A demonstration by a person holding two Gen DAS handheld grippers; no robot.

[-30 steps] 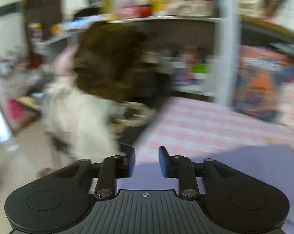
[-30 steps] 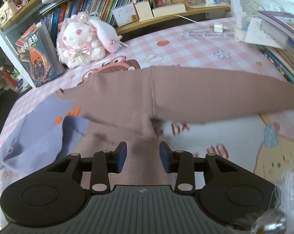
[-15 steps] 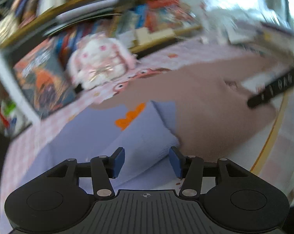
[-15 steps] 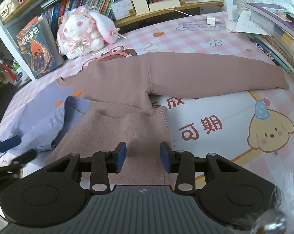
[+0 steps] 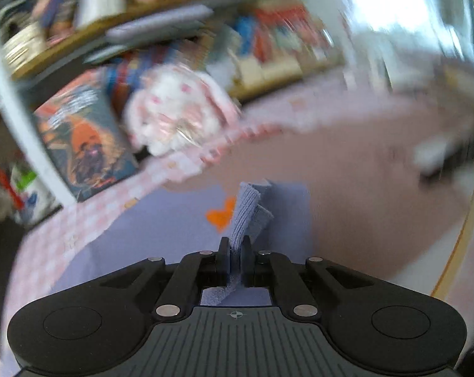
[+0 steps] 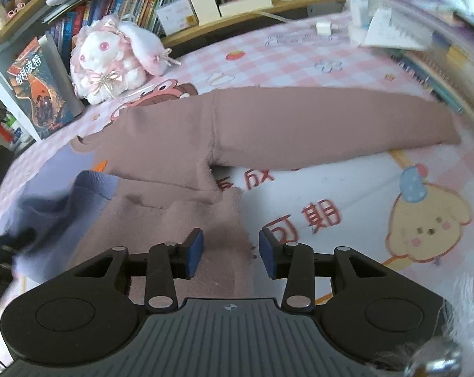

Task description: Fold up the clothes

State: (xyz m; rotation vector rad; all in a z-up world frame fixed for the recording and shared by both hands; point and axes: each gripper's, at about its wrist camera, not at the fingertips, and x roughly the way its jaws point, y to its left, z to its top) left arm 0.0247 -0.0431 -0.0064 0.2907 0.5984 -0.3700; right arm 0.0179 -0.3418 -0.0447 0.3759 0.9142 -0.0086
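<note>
While tilted downward, the left gripper (image 5: 235,251) is clamped on the ribbed edge of the blue sweater (image 5: 174,229); its surroundings are blurred. The right gripper (image 6: 230,253) is held apart, closing slightly, above the brown sweater (image 6: 268,125), spread toward two o'clock on the counter (image 6: 346,194).

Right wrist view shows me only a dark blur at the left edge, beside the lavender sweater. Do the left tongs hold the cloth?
Observer: Yes. In the left wrist view the left tongs are shut on the lavender sweater.
Operator: Which part is pinched?
Observer: A ribbed edge, doubled over, standing up out of the jaws. Cuff or hem, I cannot tell.
Operator: What lies near it?
Observer: An orange motif on the sweater, just left of that edge.
</note>
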